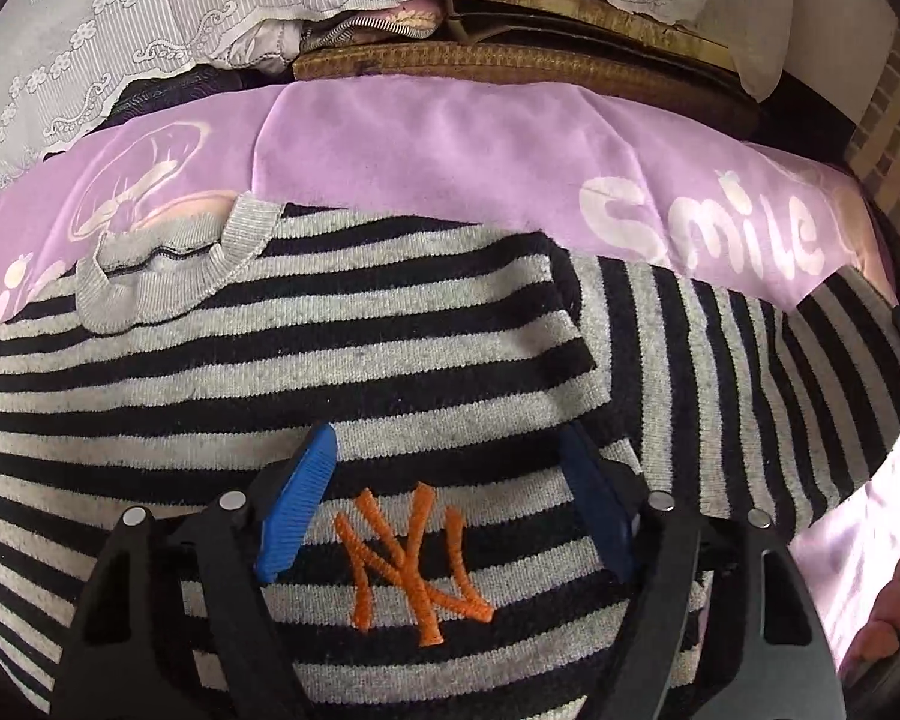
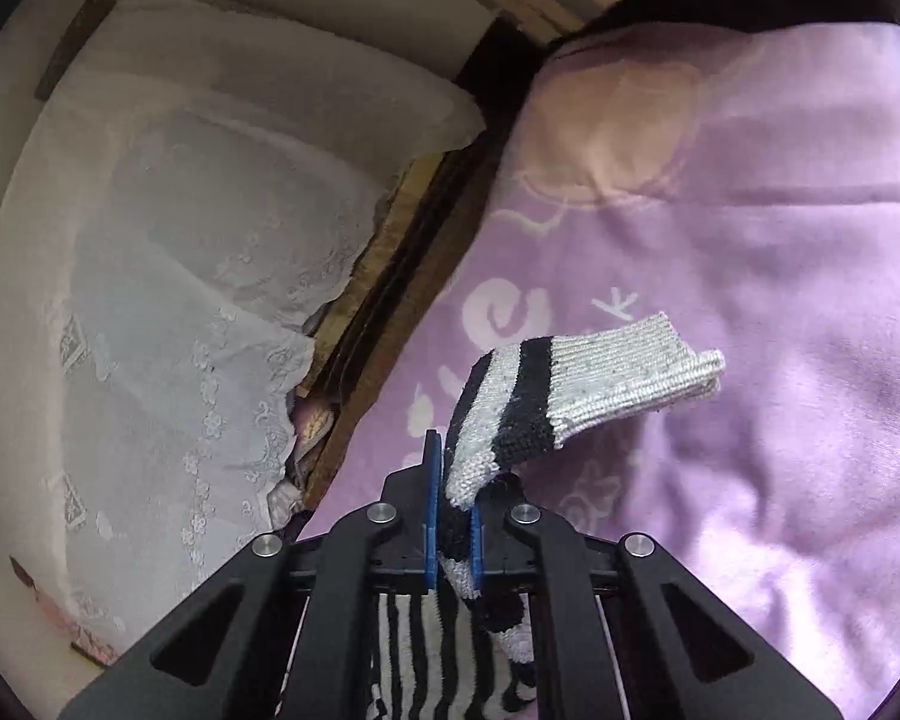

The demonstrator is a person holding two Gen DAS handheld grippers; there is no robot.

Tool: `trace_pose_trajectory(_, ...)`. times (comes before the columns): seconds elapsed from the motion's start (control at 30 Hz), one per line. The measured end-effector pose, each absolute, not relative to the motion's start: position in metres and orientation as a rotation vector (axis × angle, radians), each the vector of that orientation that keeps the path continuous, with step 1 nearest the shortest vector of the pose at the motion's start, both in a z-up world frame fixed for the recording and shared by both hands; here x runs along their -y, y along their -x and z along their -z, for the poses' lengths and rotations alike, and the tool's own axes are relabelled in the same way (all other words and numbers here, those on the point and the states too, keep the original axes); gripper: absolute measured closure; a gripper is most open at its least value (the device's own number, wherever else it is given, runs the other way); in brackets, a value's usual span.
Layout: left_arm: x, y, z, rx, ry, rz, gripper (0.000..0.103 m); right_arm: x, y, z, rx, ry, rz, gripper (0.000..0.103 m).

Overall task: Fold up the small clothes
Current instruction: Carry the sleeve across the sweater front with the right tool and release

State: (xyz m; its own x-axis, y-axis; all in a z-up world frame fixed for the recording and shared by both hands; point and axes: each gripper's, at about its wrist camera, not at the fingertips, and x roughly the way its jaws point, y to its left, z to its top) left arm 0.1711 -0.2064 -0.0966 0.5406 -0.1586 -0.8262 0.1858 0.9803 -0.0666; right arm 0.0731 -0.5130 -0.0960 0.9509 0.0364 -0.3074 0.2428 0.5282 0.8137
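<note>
A black-and-grey striped sweater (image 1: 390, 360) with an orange NY logo (image 1: 411, 558) lies on a purple blanket (image 1: 450, 150). Its grey collar (image 1: 168, 276) is at the upper left. My left gripper (image 1: 447, 480) hovers low over the sweater's chest with its jaws wide apart; the logo shows between the blue pads (image 1: 297, 504), and I see no fabric pinched. In the right wrist view my right gripper (image 2: 453, 498) is shut on the sweater's sleeve (image 2: 510, 408). The grey ribbed cuff (image 2: 636, 378) sticks out past the fingertips, lifted above the purple blanket (image 2: 750, 240).
A white lace cover (image 1: 120, 30) drapes over bulky things behind the blanket, also seen as the lace cover (image 2: 180, 270) to the left. Woven mats and boards (image 1: 510, 60) are stacked at the blanket's far edge. A person's hand (image 1: 894, 600) shows at the lower right.
</note>
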Motion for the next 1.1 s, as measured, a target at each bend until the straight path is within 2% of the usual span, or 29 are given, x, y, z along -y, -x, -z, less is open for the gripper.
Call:
trace_pose_trajectory(0.3, 0.174, -0.175, 0.077, -0.996, 0.134, 0.293, 0.027, 0.457, -0.087, 0.055, -0.336, -0.870, -0.046, 0.095)
trace_pose_trajectory(0.53, 0.152, -0.184, 0.084, -1.035, 0.194, 0.286, 0.024, 0.407, -0.090, 0.030, -0.351, -0.768, -0.172, 0.095)
trace_pose_trajectory(1.1, 0.142, -0.200, 0.092, -1.009, 0.239, 0.330, 0.023, 0.300, -0.094, 0.023, -0.457, -0.587, -0.360, 0.095)
